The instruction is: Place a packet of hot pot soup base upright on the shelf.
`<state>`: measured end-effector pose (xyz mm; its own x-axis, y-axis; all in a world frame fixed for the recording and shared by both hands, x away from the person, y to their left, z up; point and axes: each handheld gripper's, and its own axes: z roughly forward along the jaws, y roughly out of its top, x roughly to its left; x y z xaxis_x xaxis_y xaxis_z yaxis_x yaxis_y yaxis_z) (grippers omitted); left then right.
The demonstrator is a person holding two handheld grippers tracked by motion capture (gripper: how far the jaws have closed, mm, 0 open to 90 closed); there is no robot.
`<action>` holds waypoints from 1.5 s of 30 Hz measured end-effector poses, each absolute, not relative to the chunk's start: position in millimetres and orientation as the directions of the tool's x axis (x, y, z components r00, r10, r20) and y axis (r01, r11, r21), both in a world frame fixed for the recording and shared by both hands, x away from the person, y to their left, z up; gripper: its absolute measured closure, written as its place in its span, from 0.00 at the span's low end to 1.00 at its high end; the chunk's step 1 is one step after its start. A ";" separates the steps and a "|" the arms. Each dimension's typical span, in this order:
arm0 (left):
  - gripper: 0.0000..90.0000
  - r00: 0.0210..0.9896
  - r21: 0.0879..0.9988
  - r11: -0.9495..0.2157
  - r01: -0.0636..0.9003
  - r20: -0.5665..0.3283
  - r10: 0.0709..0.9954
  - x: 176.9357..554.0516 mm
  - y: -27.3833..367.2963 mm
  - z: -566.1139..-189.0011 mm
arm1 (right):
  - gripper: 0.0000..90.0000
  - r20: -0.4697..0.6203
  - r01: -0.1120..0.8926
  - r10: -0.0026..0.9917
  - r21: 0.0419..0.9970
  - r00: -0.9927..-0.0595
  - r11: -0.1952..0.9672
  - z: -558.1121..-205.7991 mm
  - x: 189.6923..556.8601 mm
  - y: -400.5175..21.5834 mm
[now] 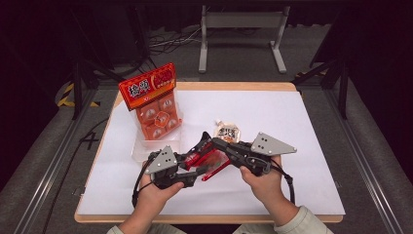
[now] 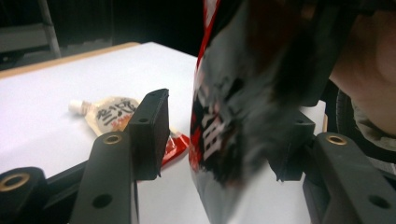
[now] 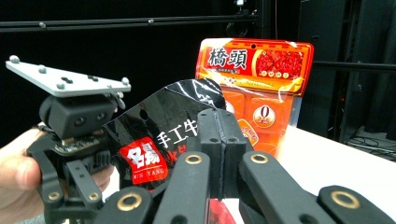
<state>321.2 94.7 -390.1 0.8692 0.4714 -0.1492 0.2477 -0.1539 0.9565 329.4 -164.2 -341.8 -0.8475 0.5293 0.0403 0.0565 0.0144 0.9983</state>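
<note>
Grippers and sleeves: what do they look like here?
Both the left gripper and right gripper are black, with brass-coloured rivets in the jaw links. Each carries a grey three-cornered plate dotted with screws and trails a black cable. The person's sleeves are pale grey-green.

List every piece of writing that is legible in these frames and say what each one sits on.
"橋頭": orange pack, top card.
"0": round badge on that pack.
"手工牛": black pouch, white characters.
"名揚" over "MIN YANG": red label on the black pouch.
Spouted pouch: dark characters, too blurred to read.
Small print elsewhere: unreadable.

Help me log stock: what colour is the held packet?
Black packet with a red label, best in the right gripper view.
</note>
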 end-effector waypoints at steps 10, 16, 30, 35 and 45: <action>0.71 0.849 0.956 -0.131 0.261 -0.163 0.503 323.6 102.0 -391.0 | 1.00 0.031 0.040 0.540 0.999 -0.841 0.004 -340.2 327.2 -165.6; 0.76 0.847 0.955 -0.140 0.261 -0.157 0.508 322.8 105.4 -388.6 | 1.00 0.033 0.043 0.542 0.999 -0.840 0.005 -341.2 327.2 -165.9; 0.81 0.881 0.961 -0.125 0.247 -0.169 0.441 326.1 123.3 -377.6 | 1.00 0.060 0.060 0.550 0.998 -0.833 -0.018 -340.2 327.9 -171.1; 0.83 0.890 0.963 -0.126 0.237 -0.164 0.425 327.1 128.1 -374.3 | 1.00 0.064 0.063 0.553 0.998 -0.830 -0.021 -340.4 328.2 -172.3; 0.85 0.909 0.967 -0.104 0.232 -0.178 0.376 329.7 140.5 -366.4 | 1.00 0.081 0.087 0.541 0.996 -0.837 -0.014 -340.8 325.7 -171.4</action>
<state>329.7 140.5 -366.4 0.9094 0.3761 -0.1777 0.2321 -0.1044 0.9671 325.7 -171.4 -340.8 -0.8371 0.5410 0.0809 0.0870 -0.0143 0.9961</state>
